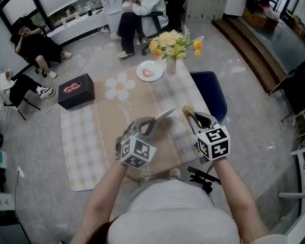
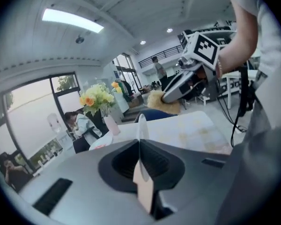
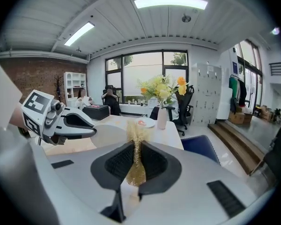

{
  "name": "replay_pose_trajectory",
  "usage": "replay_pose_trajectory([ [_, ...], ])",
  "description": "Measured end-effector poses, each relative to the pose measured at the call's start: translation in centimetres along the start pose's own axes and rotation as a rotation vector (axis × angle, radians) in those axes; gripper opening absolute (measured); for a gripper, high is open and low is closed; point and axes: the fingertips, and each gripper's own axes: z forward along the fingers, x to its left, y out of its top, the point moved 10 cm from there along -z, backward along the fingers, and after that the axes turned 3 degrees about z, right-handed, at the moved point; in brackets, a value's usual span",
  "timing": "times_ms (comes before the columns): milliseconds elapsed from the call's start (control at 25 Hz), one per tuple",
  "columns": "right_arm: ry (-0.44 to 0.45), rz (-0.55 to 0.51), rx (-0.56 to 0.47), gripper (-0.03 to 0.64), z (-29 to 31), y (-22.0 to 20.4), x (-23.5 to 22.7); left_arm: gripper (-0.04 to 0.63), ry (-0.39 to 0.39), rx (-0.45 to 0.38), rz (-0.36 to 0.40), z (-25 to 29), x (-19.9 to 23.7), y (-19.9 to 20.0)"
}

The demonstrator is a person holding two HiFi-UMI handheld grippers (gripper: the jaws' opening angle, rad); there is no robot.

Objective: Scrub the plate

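Note:
In the head view, my left gripper (image 1: pixel 149 124) is shut on the rim of a white plate (image 1: pixel 165 115), held tilted above the table. In the left gripper view the plate (image 2: pixel 141 124) shows edge-on between the jaws of the left gripper (image 2: pixel 140 146). My right gripper (image 1: pixel 192 117) is shut on a golden scrubber (image 1: pixel 187 109), a little to the right of the plate and apart from it. The right gripper view shows the scrubber (image 3: pixel 136 134) sticking up between the jaws of the right gripper (image 3: pixel 136 150), with the plate (image 3: pixel 104 136) and the left gripper (image 3: pixel 61 123) at left.
The table (image 1: pixel 119 105) has a beige and checked cloth. At its far end stand a vase of yellow flowers (image 1: pixel 173 47) and a small plate with a pink item (image 1: pixel 150 71). A black box (image 1: pixel 76 90) lies left, a blue chair (image 1: pixel 211 93) right. People sit beyond.

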Motion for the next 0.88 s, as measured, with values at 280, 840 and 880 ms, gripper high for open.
replay_pose_trajectory([
  [280,0.059,-0.034,0.009,0.044,-0.8,0.8,0.6,0.018,-0.002,0.031,0.490,0.2,-2.5,1.5],
  [840,0.246,-0.628,0.333,0.043,0.7,1.5,4.2,0.018,-0.049,0.048,0.736,0.1,-4.4,1.6],
  [880,0.256,-0.643,0.350,0.043,0.9,1.5,4.3,0.018,-0.053,0.049,0.736,0.1,-4.4,1.7],
])
